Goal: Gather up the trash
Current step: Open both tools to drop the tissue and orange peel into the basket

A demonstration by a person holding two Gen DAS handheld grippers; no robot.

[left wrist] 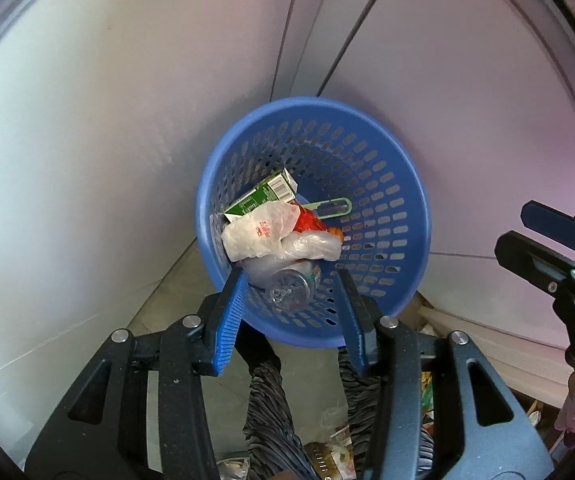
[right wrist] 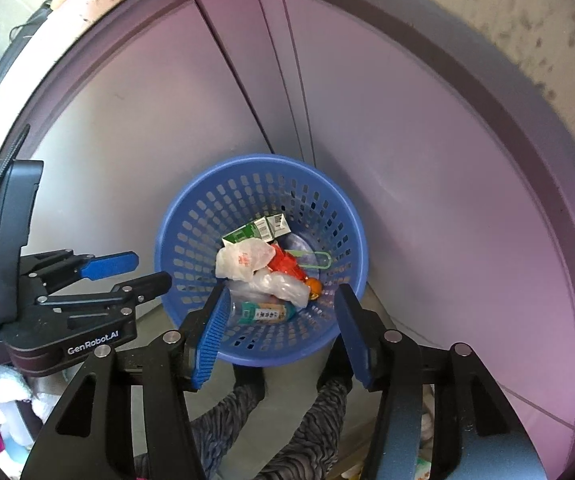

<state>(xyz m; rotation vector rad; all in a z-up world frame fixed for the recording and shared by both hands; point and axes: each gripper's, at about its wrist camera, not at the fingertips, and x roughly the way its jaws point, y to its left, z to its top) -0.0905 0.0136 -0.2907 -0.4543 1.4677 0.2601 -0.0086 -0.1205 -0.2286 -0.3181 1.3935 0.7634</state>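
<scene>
Right now I read this as the gap between deposits: both of my tongs hang above the blue basket [left wrist: 399,200] with nothing in them, so the next move, as I judge it, is to swing away toward the litter [left wrist: 331,456] I can glimpse low on the floor and pick another piece. The left gripper [left wrist: 291,280] has its jaws spread wide and empty, framing the basket's near rim; the right gripper [right wrist: 281,296] is likewise wide open and holds nothing. Inside the basket lie a green carton [left wrist: 265,194], a crumpled white plastic bag [left wrist: 259,232], something red [left wrist: 307,220], a clear bottle [left wrist: 291,286] and a pale green clip [left wrist: 333,206]. The basket sits in the corner against the pale wall panels [right wrist: 427,200], just ahead of and below both sets of fingertips, touching neither as far as I can tell.
</scene>
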